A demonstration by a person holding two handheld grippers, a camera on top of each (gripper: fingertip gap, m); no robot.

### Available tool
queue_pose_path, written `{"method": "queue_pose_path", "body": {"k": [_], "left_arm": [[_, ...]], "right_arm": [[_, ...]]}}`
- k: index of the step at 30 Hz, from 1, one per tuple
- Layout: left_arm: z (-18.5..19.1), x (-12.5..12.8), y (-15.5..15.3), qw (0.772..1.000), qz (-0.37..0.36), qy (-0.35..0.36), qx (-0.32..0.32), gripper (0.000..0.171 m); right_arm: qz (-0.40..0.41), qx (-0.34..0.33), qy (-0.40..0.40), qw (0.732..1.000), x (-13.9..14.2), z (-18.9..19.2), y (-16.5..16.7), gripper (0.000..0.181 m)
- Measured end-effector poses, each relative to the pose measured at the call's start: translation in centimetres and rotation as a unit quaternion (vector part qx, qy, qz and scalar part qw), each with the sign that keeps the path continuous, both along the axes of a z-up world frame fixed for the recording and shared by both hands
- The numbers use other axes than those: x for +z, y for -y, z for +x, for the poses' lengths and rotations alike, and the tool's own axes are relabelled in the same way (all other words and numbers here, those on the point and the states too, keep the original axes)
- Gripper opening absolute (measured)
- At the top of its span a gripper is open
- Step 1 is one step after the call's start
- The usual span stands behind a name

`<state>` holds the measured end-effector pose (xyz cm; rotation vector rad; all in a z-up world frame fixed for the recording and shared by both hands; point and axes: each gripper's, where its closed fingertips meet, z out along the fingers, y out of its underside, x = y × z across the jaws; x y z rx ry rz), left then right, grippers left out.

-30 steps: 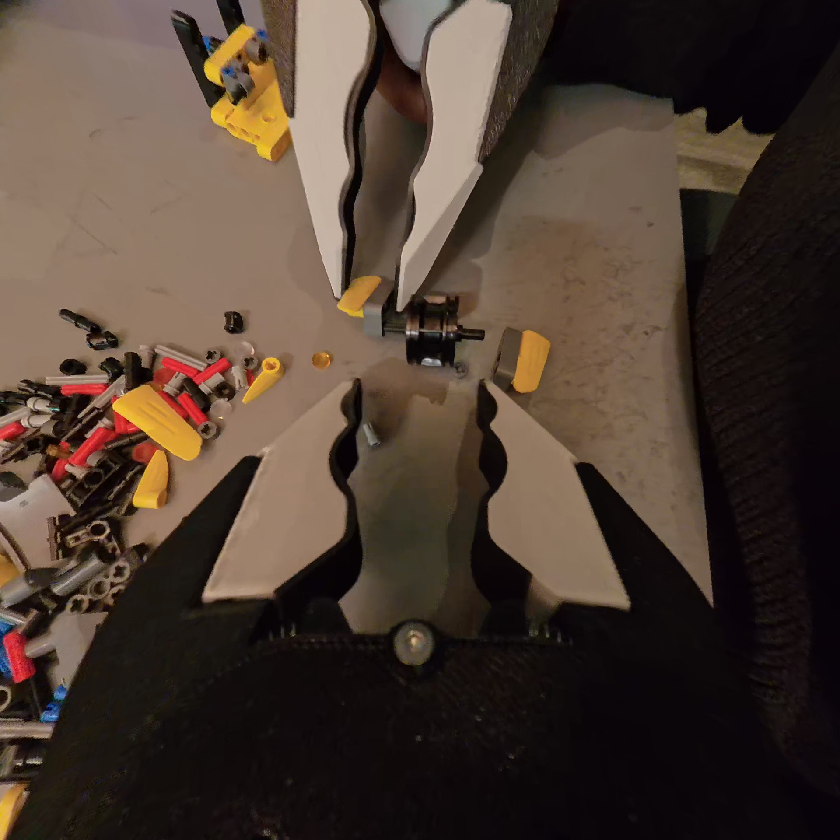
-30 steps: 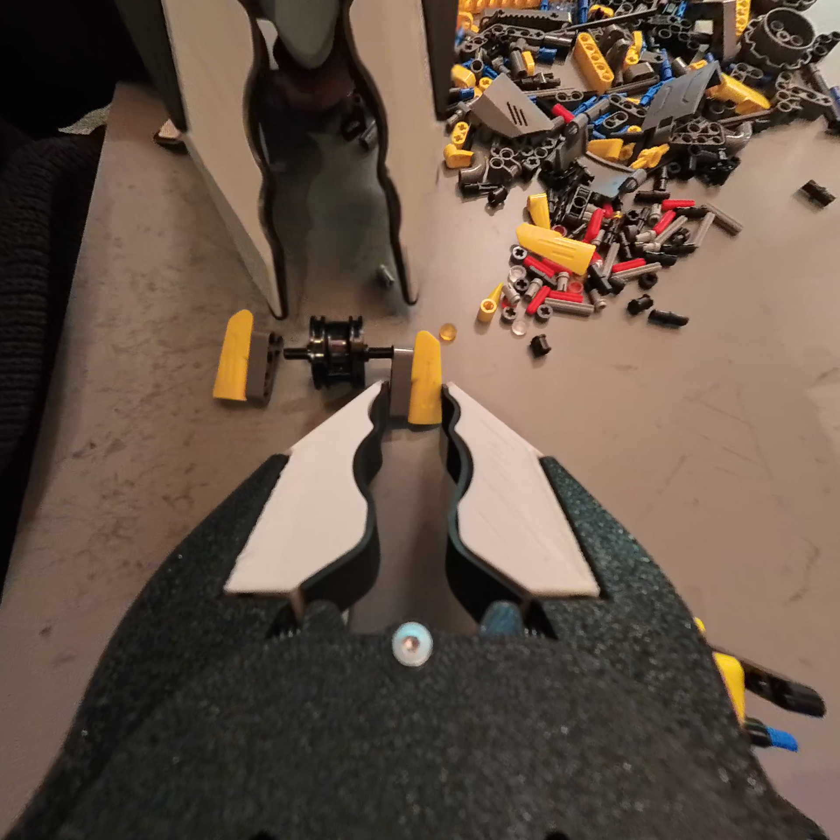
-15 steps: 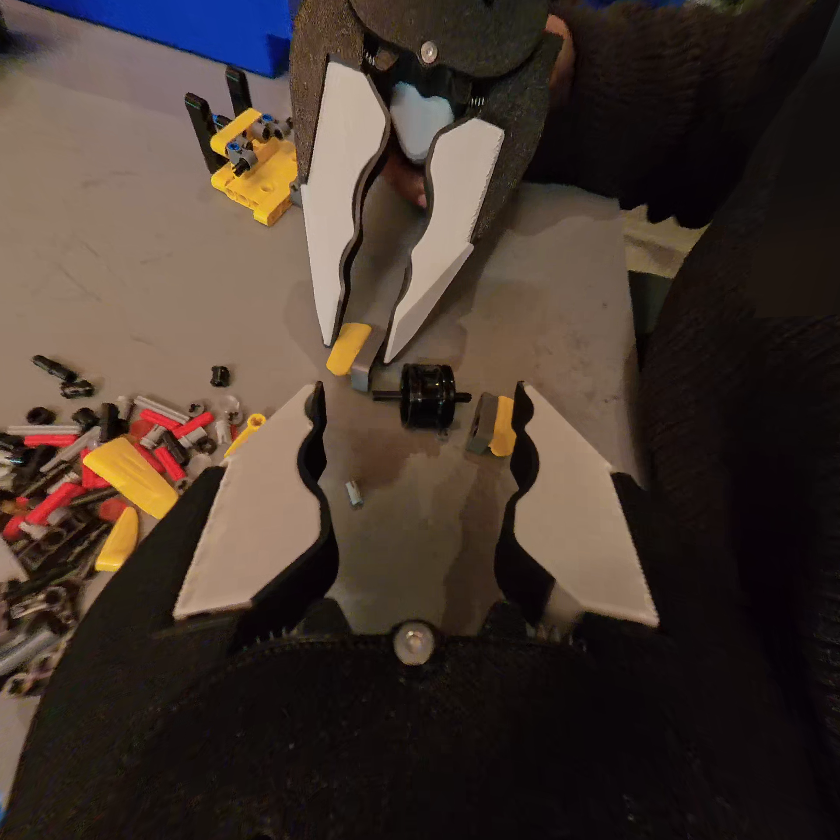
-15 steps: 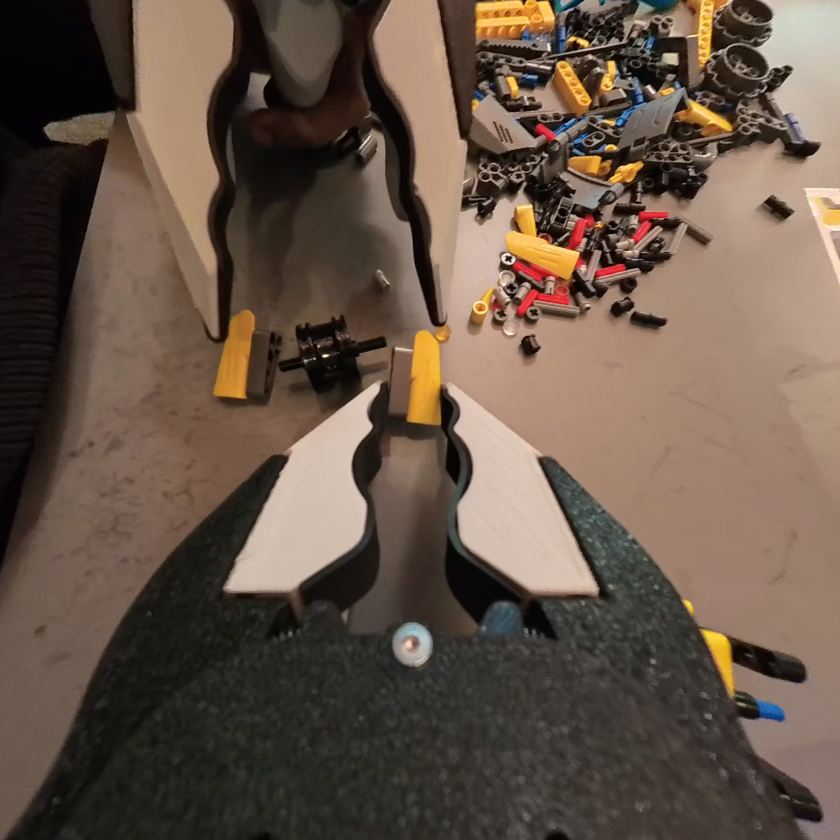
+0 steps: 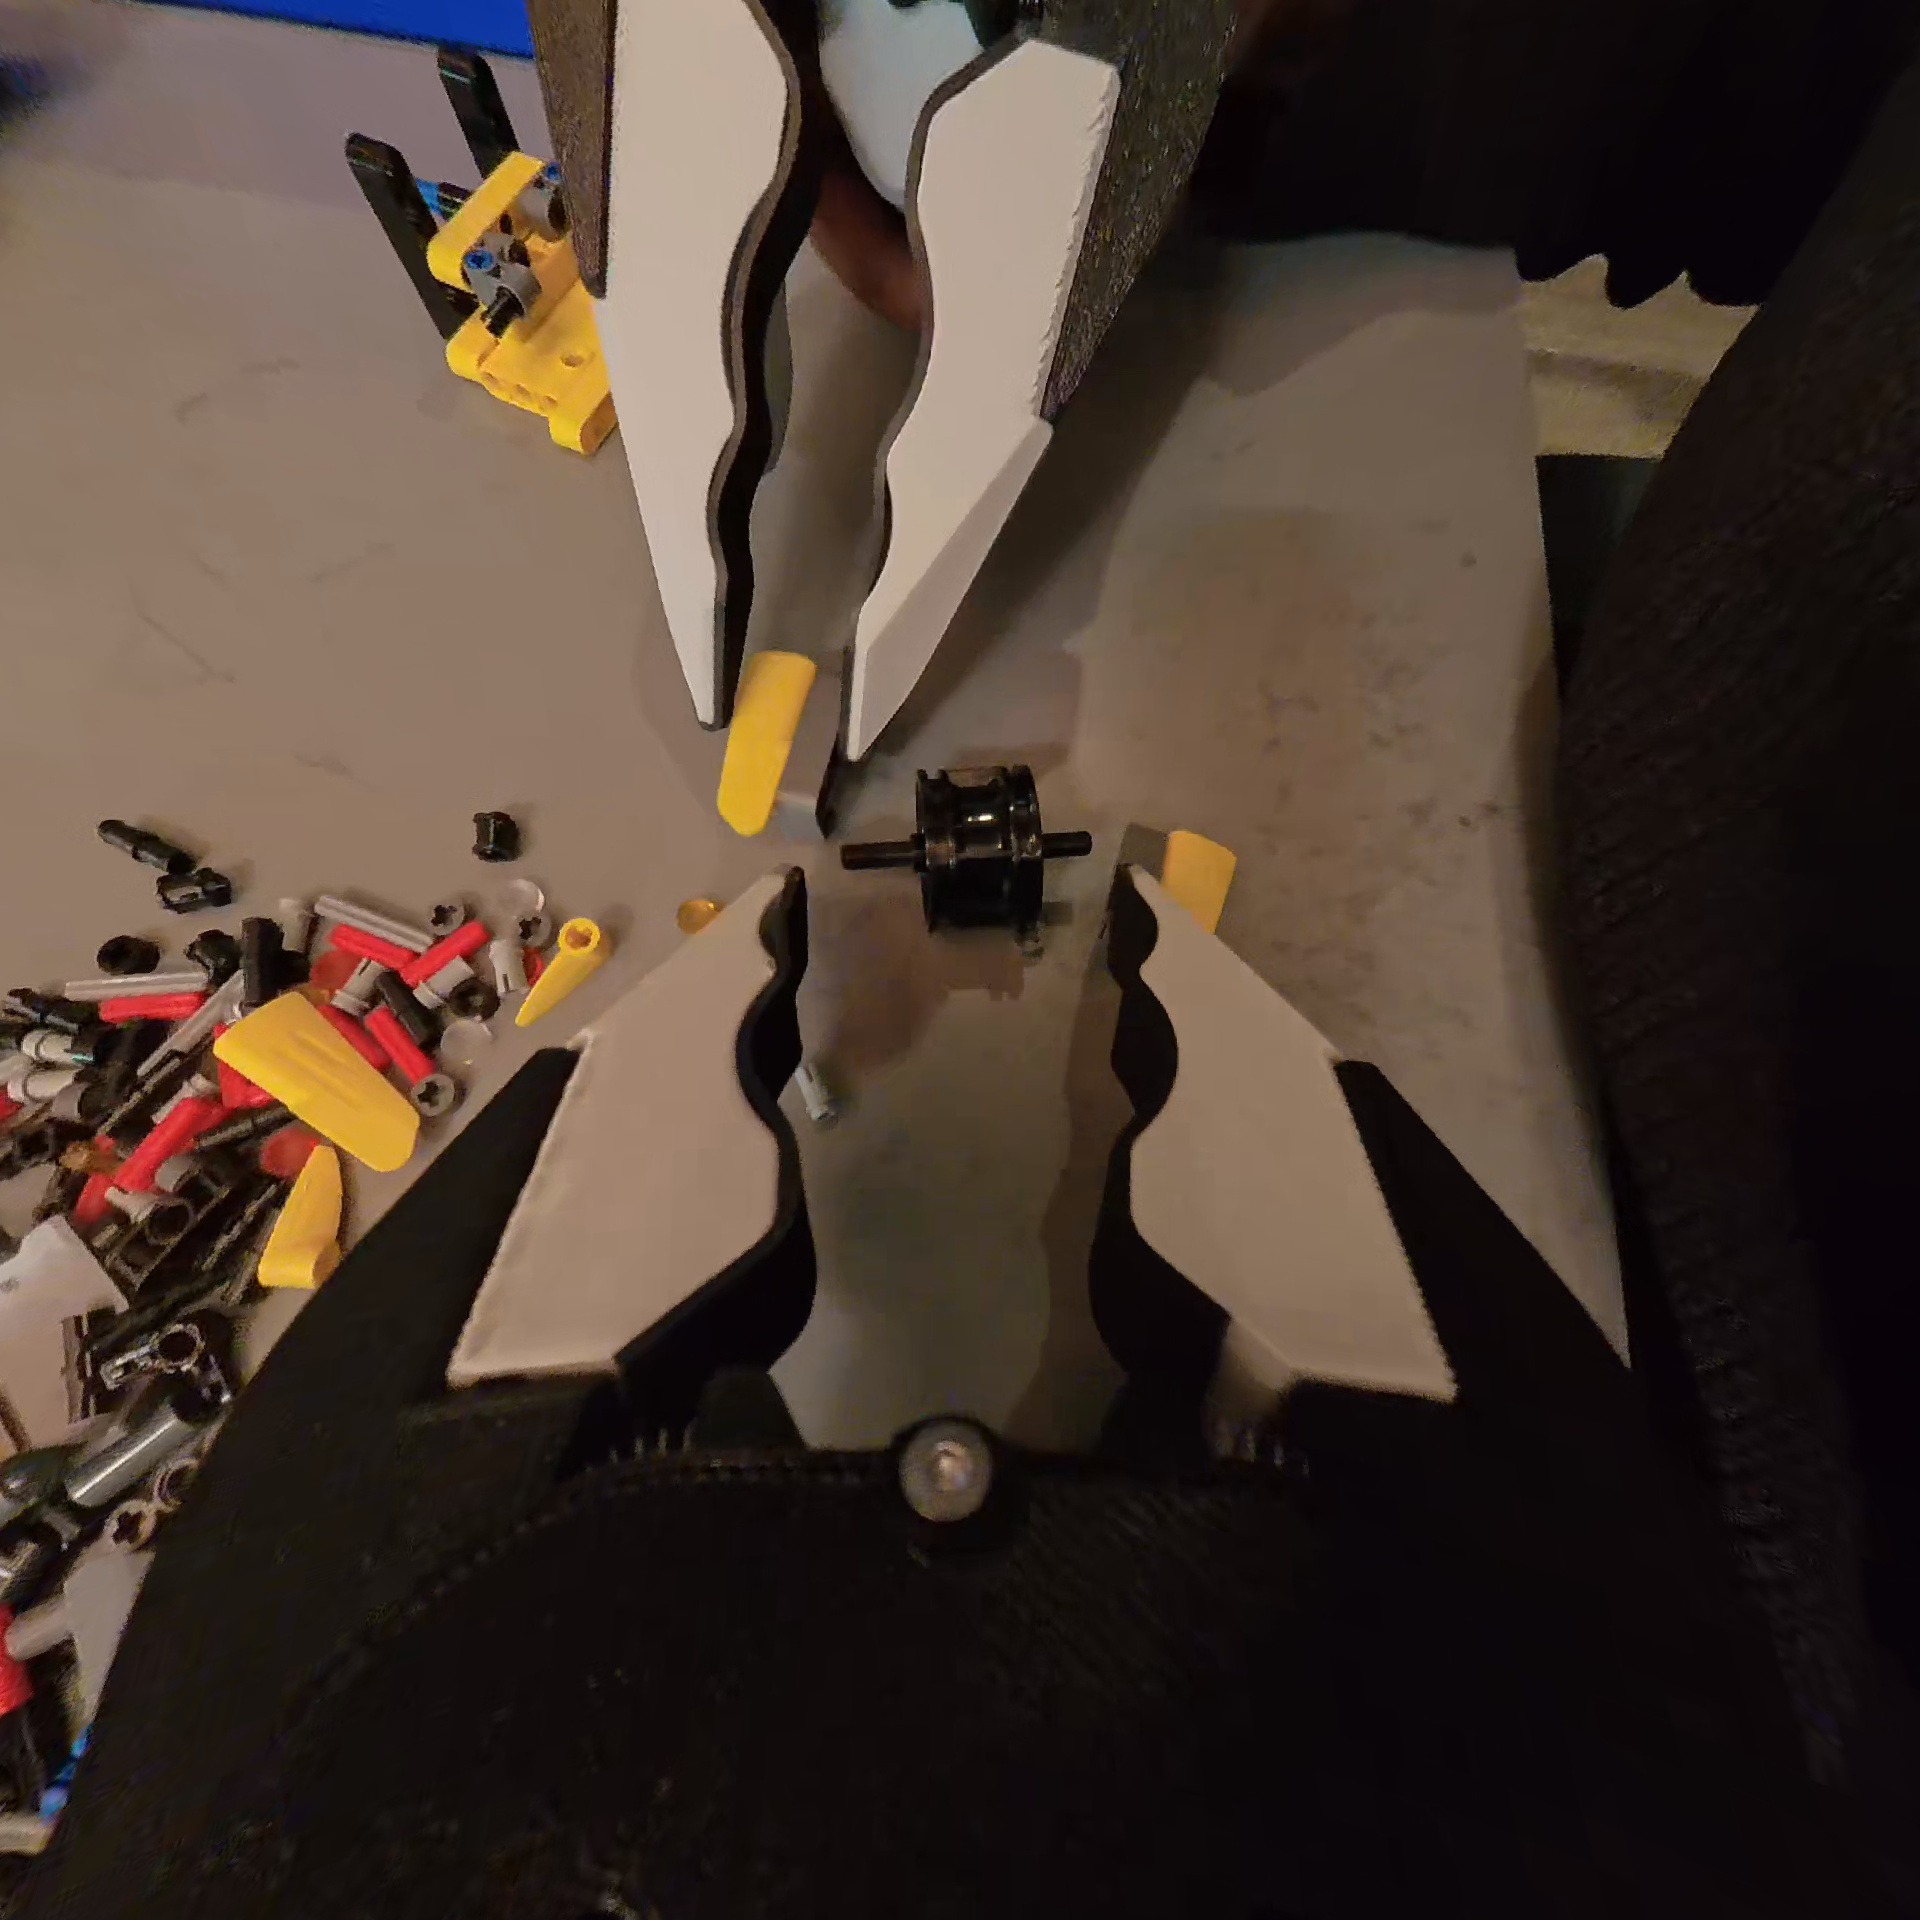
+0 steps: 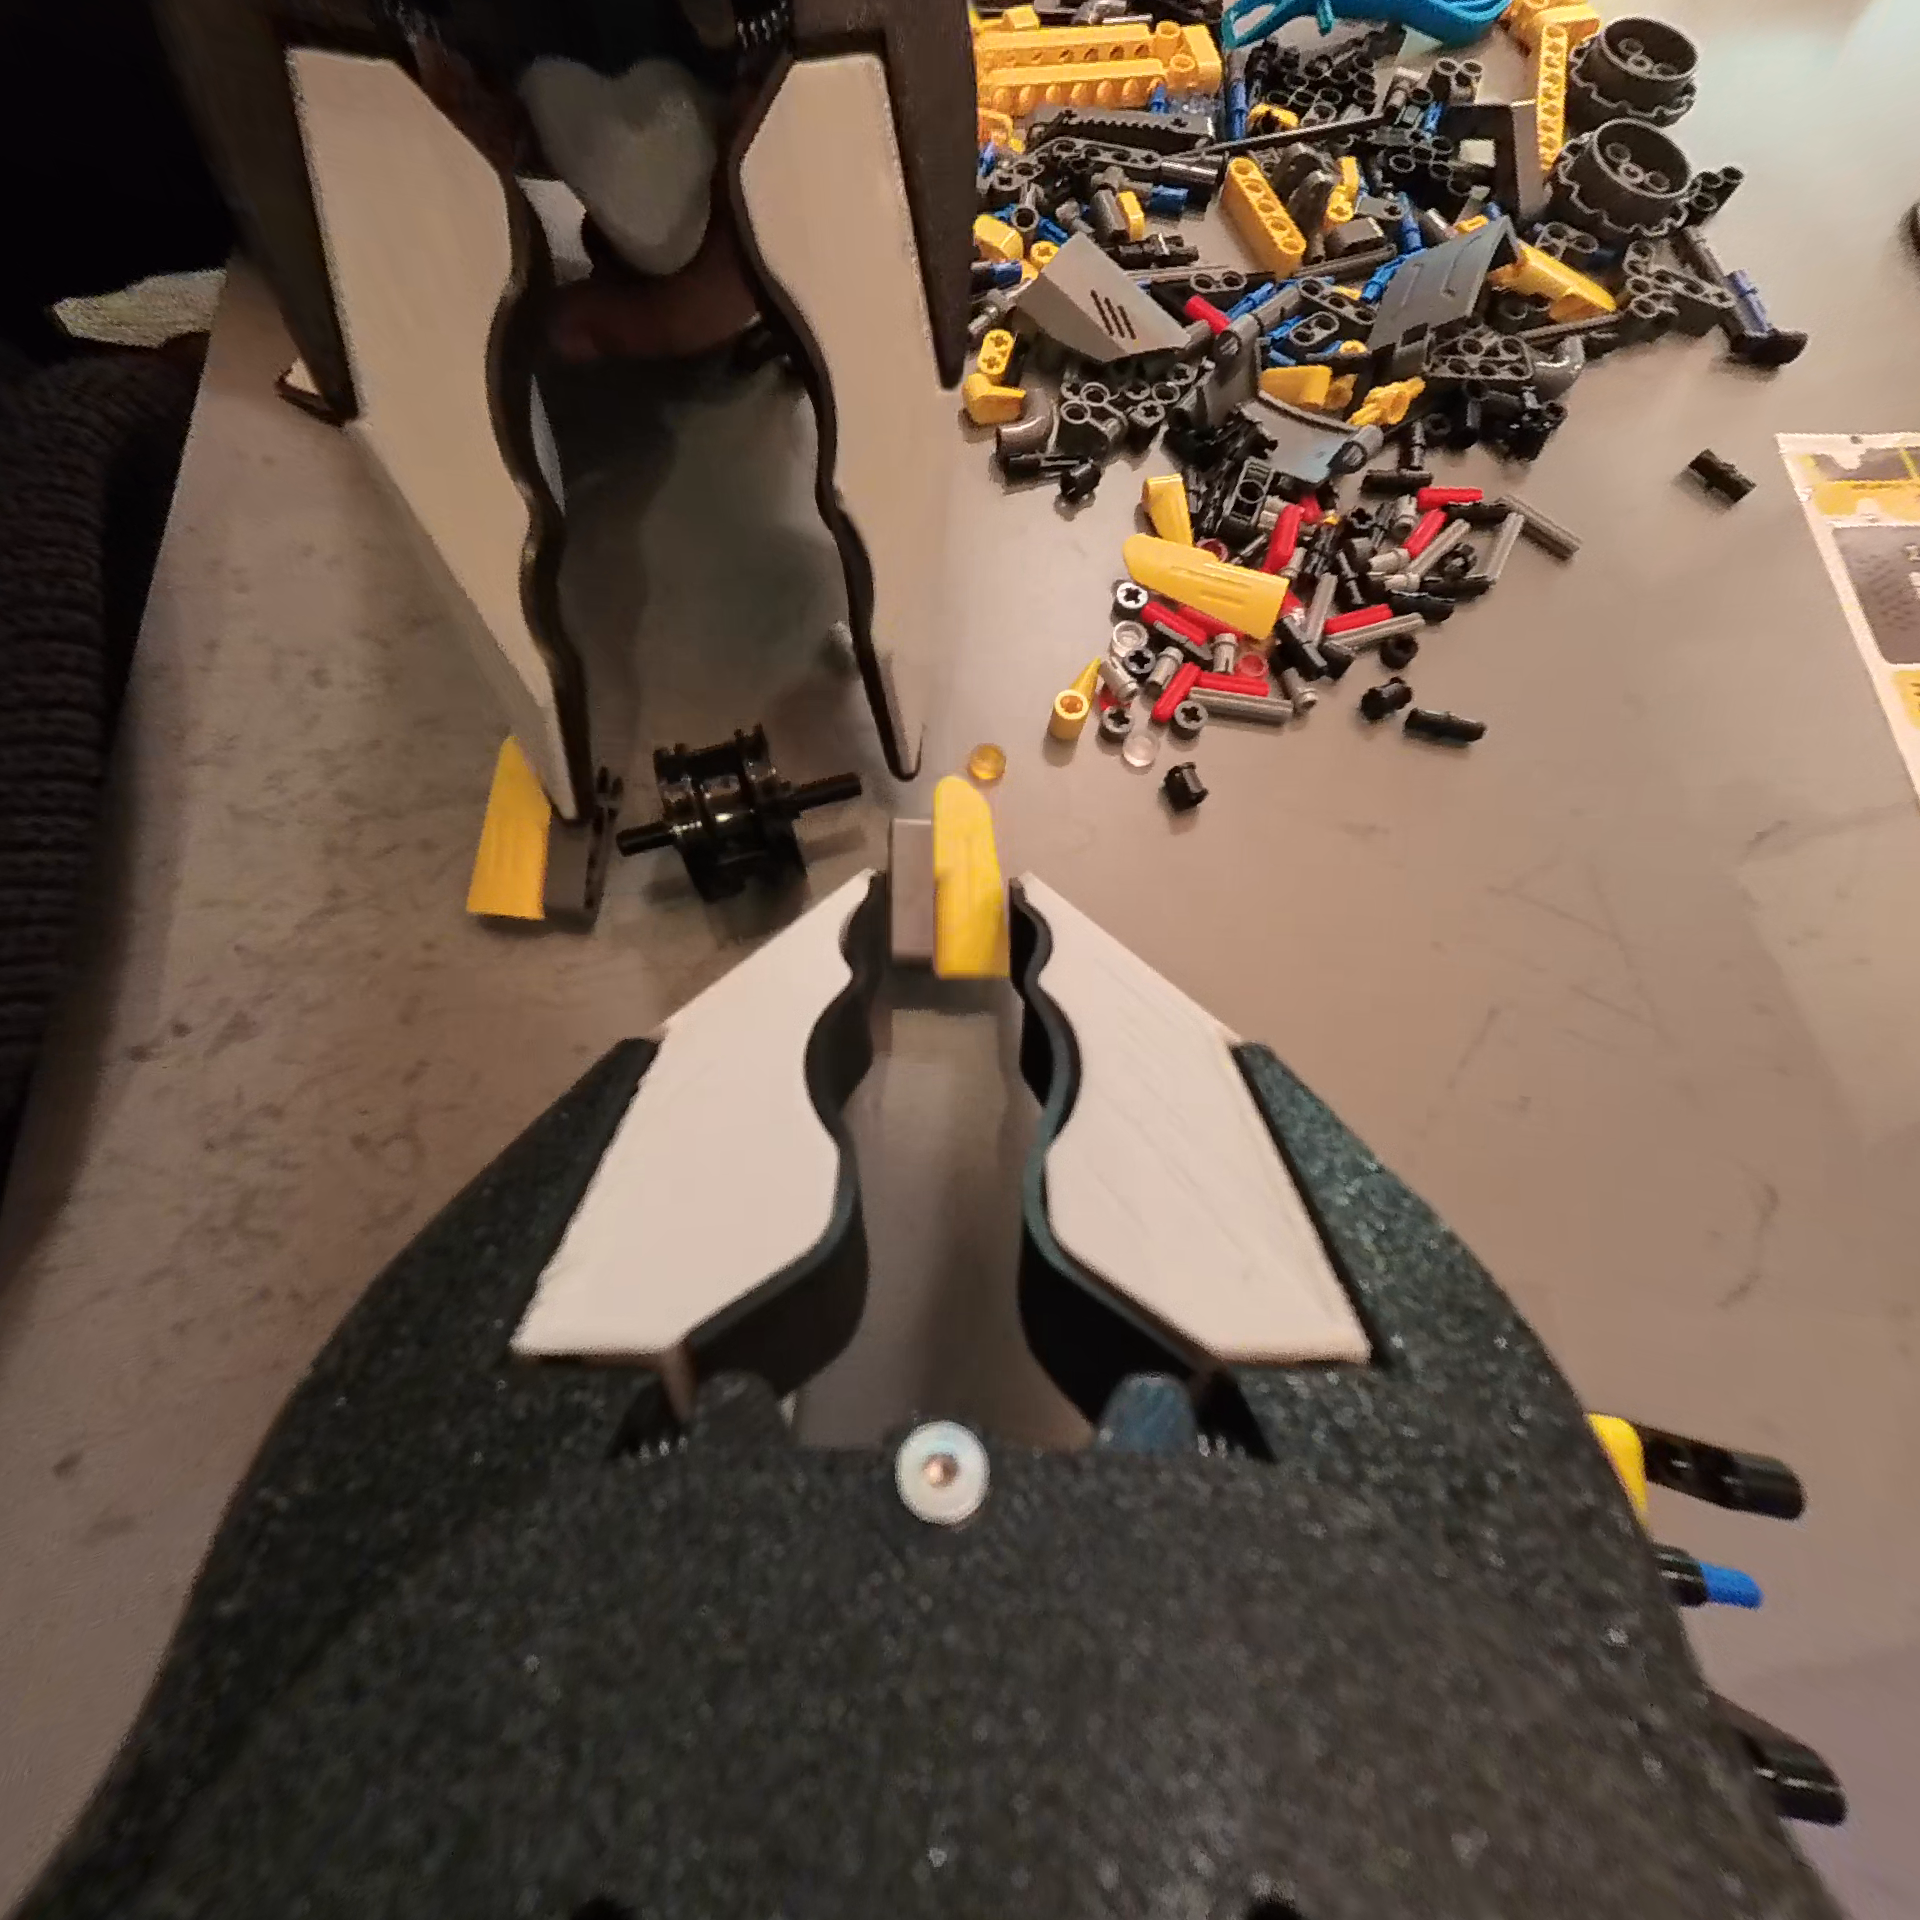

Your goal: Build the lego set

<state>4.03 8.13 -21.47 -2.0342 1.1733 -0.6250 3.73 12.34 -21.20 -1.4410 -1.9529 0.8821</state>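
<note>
My right gripper (image 6: 945, 883) is shut on a yellow-and-grey brick piece (image 6: 961, 873), held low over the grey table (image 6: 1351, 1039). It also shows in the left wrist view (image 5: 788, 732) with the piece (image 5: 764, 743). A black wheel hub on a black axle (image 5: 977, 857) lies on the table just right of that piece, apart from it. My left gripper (image 5: 956, 891) is open and empty, its fingertips on either side of the hub (image 6: 727, 821). A second yellow-and-grey piece (image 5: 1195, 868) lies beside the left gripper's right fingertip, and shows in the right wrist view (image 6: 509, 847).
A pile of loose red, grey, black and yellow parts (image 5: 260, 1049) lies to the left and spreads wide in the right wrist view (image 6: 1299, 343). A yellow-and-black assembly (image 5: 520, 301) stands behind. A small grey pin (image 5: 821, 1096) and an amber stud (image 5: 696, 914) lie nearby. A printed sheet (image 6: 1860, 561) lies right. The table edge (image 5: 1538, 727) meets dark fabric. Between my left fingertips and the small grey pin (image 5: 821, 1096) there is roughly 4 cm.
The hub's axle met the grey piece in my right gripper; now they are apart. My left gripper opened wider, drew back, then came forward around the hub.
</note>
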Motion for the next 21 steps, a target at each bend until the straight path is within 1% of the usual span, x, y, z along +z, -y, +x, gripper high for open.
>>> {"method": "queue_pose_path", "body": {"k": [3,4,7,9,13,15,17,21], "left_arm": [[0.2,0.0,0.0,1.000,0.000,0.000,-0.001,0.054],[0.2,0.0,0.1,1.000,0.001,0.001,-0.003,0.050],[0.2,0.1,0.1,1.000,0.005,0.000,-0.003,0.043],[0.2,0.0,0.1,1.000,0.005,-0.004,-0.004,0.040],[0.2,0.0,0.2,1.000,0.005,-0.004,-0.007,0.038],[0.3,-0.1,0.2,1.000,0.004,-0.004,-0.008,0.036],[0.3,-0.1,0.3,1.000,0.004,-0.004,-0.010,0.034],[0.3,-0.1,0.3,1.000,0.005,-0.005,-0.011,0.033]], "right_arm": [[0.016,-0.001,0.015,1.000,-0.5,0.2,-0.2,0.023],[0.020,-0.003,0.018,1.000,-0.6,0.3,-0.3,0.025],[0.025,-0.002,0.021,0.999,-0.7,0.3,-0.3,0.035],[0.027,0.006,0.007,1.000,-0.1,0.4,-0.2,0.038],[-0.016,0.058,-0.037,0.997,1.8,0.6,2.1,0.035],[-0.035,0.085,-0.046,0.995,2.1,0.7,3.3,0.035],[-0.037,0.100,-0.041,0.993,1.7,0.7,4.0,0.035],[-0.009,0.104,-0.021,0.994,0.7,0.6,4.2,0.031]]}}
